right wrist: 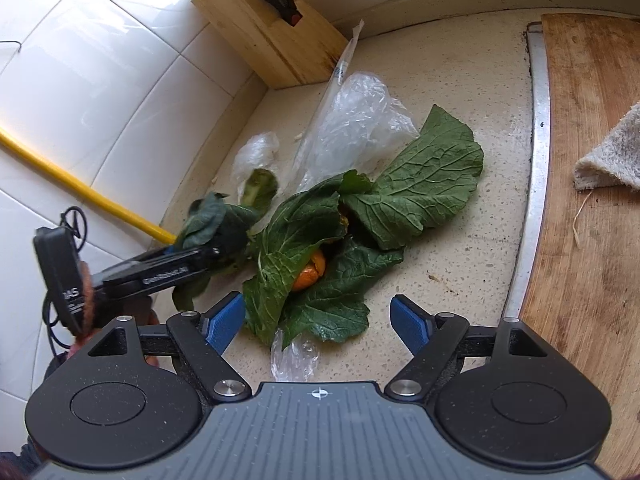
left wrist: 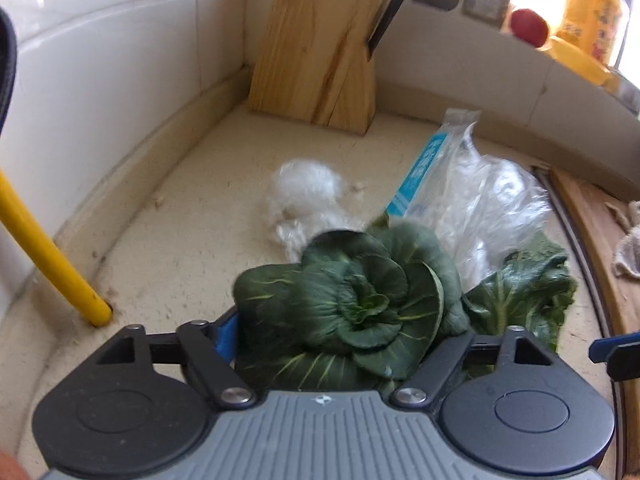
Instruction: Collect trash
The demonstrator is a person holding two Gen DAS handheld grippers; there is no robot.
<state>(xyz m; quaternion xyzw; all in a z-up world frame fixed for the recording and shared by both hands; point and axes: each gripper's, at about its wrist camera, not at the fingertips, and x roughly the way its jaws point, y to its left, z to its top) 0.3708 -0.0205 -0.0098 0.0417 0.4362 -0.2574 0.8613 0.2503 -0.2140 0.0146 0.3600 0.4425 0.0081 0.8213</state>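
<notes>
Collection is barely begun: the left gripper (left wrist: 344, 344) clenches a dark leafy rosette (left wrist: 352, 300) above the counter (right wrist: 460, 240), while the right gripper (right wrist: 318, 320) hangs released over loose leaves (right wrist: 400, 200), orange peel (right wrist: 310, 270) and plastic bags (right wrist: 352, 120) still lying there.

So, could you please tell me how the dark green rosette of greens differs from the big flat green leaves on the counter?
The dark green rosette is gripped by the left gripper; the flat green leaves lie loose on the counter. The rosette is compact and curled; the leaves are spread open, lighter, covering something orange. Both are leafy scraps.
</notes>
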